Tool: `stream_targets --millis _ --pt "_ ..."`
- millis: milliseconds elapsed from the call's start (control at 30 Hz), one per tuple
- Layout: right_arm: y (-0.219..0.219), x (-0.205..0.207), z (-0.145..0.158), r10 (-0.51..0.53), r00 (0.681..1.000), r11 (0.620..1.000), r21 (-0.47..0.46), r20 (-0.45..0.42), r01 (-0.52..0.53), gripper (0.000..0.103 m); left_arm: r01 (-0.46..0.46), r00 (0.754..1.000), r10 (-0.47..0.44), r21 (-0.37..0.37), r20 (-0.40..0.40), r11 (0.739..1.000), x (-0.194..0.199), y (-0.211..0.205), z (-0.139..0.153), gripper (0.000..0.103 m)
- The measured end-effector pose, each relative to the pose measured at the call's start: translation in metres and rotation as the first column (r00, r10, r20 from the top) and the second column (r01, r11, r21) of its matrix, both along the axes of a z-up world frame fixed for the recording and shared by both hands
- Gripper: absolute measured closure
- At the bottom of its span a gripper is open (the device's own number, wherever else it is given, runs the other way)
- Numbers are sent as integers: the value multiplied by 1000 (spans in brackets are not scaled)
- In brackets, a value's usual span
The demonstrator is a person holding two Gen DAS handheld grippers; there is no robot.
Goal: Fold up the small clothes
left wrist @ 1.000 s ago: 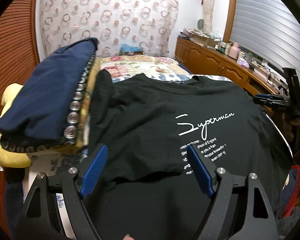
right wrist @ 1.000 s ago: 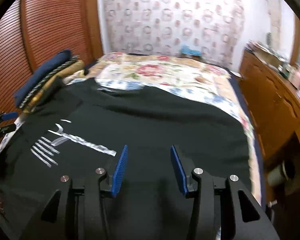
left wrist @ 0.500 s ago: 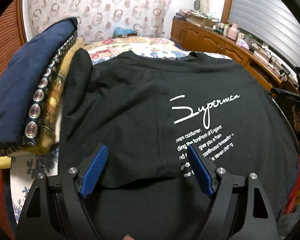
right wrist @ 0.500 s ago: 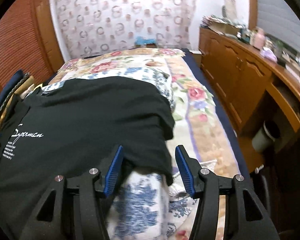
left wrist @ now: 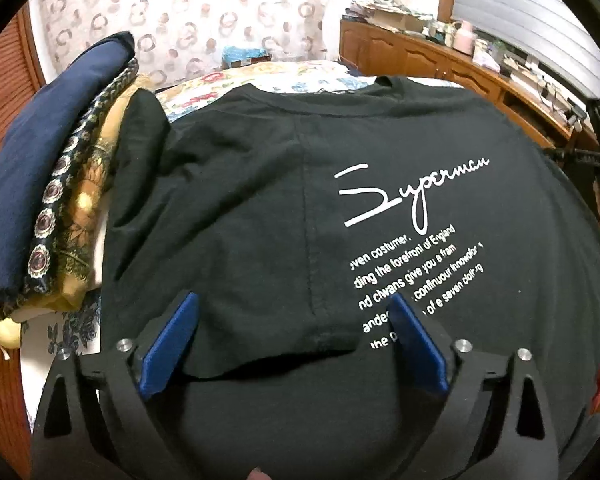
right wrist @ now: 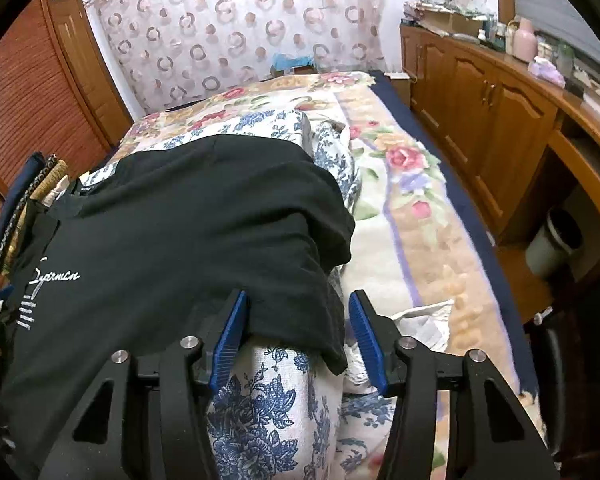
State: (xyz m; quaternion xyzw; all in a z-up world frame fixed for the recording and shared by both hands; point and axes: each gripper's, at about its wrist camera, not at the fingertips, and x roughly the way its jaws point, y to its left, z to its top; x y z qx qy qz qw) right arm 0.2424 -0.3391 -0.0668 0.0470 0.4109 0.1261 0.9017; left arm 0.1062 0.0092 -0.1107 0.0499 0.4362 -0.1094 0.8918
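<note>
A black T-shirt (left wrist: 240, 200) with white "Superman" print lies spread on the bed, its left side folded over the middle. My left gripper (left wrist: 292, 298) hovers over the hem (left wrist: 280, 354) of that folded flap. Its jaws are opening wide and the pads touch no cloth. In the right wrist view the T-shirt (right wrist: 180, 240) ends in a drooping right sleeve edge (right wrist: 328, 344). My right gripper (right wrist: 297, 294) straddles that edge. Its jaws are closing, with cloth between the pads but not pressed.
A stack of folded clothes (left wrist: 40, 160), navy on top, sits left of the shirt. The floral bedspread (right wrist: 420, 220) runs on to the right. Wooden cabinets (right wrist: 480, 100) line the right wall, with a bin (right wrist: 552, 244) on the floor. A louvred door (right wrist: 28, 100) stands at the left.
The left gripper sank closer to the shirt and its jaws spread wider. The right gripper swung from over the shirt's middle to its right edge, where the sleeve now lies between its fingers.
</note>
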Motion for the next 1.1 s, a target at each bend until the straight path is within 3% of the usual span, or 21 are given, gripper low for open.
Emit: stream_targets --millis 133,200,433,667,800,933,1100 --pt "-3 3 -1 20 1000 1000 24 -10 -19 60 9 1000 -9 2 -6 1000 1 -2 -1 1" --pt "-1 2 0 37 999 999 22 -7 -37 72 8 1000 -8 4 -5 1000 1 -3 -1 1" --pt "14 -5 8 64 997 988 -144 46 -56 95 9 1000 -9 3 -5 1000 1 -2 -1 0" --pt "31 -19 30 126 979 976 -197 159 -94 96 9 1000 -9 3 -5 1000 1 -3 -1 0" --pt "55 -34 39 219 953 965 -187 209 -181 96 9 1000 -9 3 -5 1000 1 -3 -1 0" --pt "72 -41 20 308 939 946 -158 153 -284 96 9 1000 -9 3 -5 1000 1 -3 -1 0" --pt "70 -40 -10 321 944 941 -140 78 -308 96 9 1000 -9 3 -5 1000 1 -3 -1 0"
